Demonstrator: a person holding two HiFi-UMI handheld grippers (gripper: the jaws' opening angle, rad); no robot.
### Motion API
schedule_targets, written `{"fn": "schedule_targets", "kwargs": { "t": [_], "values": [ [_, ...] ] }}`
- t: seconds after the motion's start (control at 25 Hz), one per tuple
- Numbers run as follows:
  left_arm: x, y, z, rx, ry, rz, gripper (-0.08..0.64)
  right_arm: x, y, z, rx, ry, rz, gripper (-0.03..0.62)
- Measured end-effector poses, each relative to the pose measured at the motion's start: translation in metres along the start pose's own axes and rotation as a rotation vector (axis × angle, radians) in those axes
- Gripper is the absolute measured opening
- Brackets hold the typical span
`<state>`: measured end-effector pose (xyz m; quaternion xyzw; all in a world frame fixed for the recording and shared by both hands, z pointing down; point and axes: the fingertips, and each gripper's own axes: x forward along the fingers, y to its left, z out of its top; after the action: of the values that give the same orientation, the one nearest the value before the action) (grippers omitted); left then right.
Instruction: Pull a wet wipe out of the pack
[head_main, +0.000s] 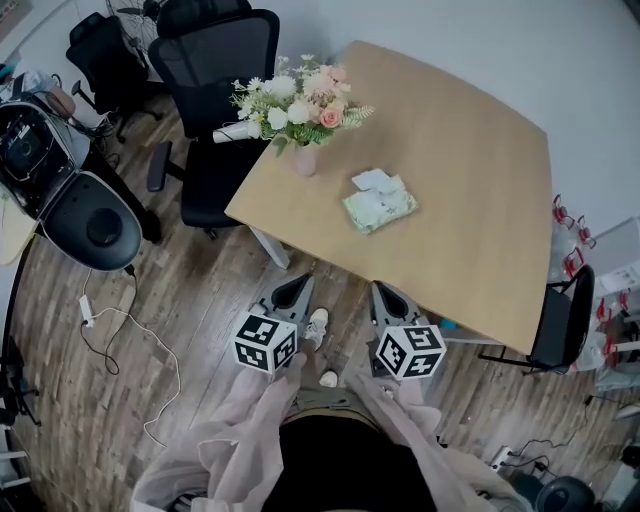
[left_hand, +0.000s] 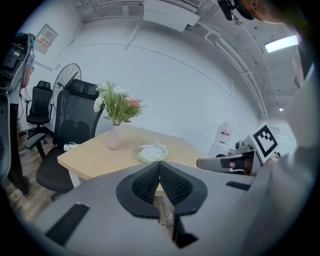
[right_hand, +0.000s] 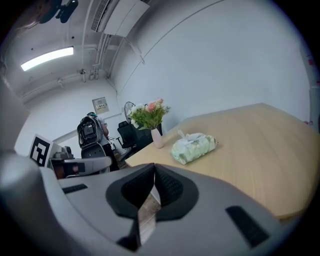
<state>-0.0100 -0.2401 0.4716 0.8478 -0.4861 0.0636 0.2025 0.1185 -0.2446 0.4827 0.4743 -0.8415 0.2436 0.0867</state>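
From the head view, the pack (head_main: 381, 207) lies flat on the table (head_main: 470, 130), near the edge that faces the person, well apart from both grippers. It is a soft, pale green pouch with a faint pattern, lying slantwise. A crumpled white wipe (head_main: 375, 180) sticks up from its top, on the side toward the vase (head_main: 304, 160) of pink and white flowers. The vase stands near the table's left corner, close to the pack but not touching it. A black chair (head_main: 215, 70) is at that corner. The left gripper (head_main: 303, 283) and the right gripper (head_main: 379, 288) are held side by side over the wooden floor (head_main: 200, 290), short of the table, pointing toward it.

In the left gripper view, the jaws are pressed together at their tips with nothing between them. Beyond them the pack (left_hand: 152, 153) rests on the tabletop, a low greenish mound with the white tuft on top, to the right of the vase. The right gripper juts in from the right.

In the right gripper view, the jaws are likewise clenched and empty. The pack (right_hand: 194, 147) shows more clearly here: plump, rounded at the ends, mottled light green, the wipe rising from its middle. The vase stands behind it to the left.
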Motion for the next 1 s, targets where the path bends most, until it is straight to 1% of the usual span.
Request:
{"fn": "schedule_targets", "kwargs": {
  "t": [0.12, 0.68, 1.0],
  "values": [
    [0.018, 0.011, 0.014, -0.024, -0.015, -0.005, 0.011, 0.02, -0.009, 0.012, -0.002, 0.008, 0.001, 0.012],
    [0.082, 0.077, 0.048, -0.016, 0.023, -0.003, 0.011, 0.101, -0.031, 0.053, 0.004, 0.032, -0.023, 0.012],
    [0.11, 0.107, 0.062, -0.005, 0.034, -0.025, 0.011, 0.14, -0.039, 0.067, 0.016, 0.029, -0.041, 0.012]
  ]
}}
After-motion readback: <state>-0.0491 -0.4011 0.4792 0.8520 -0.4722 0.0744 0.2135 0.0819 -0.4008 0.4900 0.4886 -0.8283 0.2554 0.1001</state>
